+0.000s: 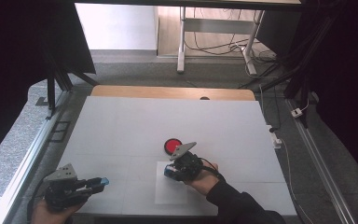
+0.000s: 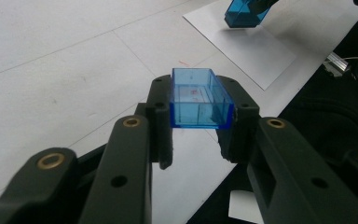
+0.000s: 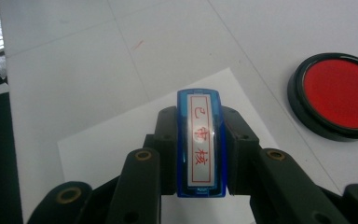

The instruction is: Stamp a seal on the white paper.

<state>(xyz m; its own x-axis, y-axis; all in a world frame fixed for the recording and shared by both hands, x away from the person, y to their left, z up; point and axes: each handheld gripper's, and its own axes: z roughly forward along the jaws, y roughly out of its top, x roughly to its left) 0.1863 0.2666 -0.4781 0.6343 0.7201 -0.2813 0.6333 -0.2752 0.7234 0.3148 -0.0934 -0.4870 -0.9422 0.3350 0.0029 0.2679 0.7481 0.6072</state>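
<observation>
A white sheet of paper (image 1: pixel 171 189) lies on the desk (image 1: pixel 121 126), near a round red ink pad (image 1: pixel 172 146). Above the paper, the right tool (image 1: pixel 171 171) squeezes a blue stamp (image 3: pixel 201 142) tight. The left tool (image 1: pixel 100 182), off to the side, pinches the stamp's clear blue cap (image 2: pixel 198 99).

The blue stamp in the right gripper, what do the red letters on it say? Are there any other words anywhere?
"已审核": red characters in a red frame, on the white label of the blue stamp held in the right gripper.
Faint red marks inside the blue cap in the left gripper: too blurred to read.
The red ink pad and the white paper show no text.
</observation>
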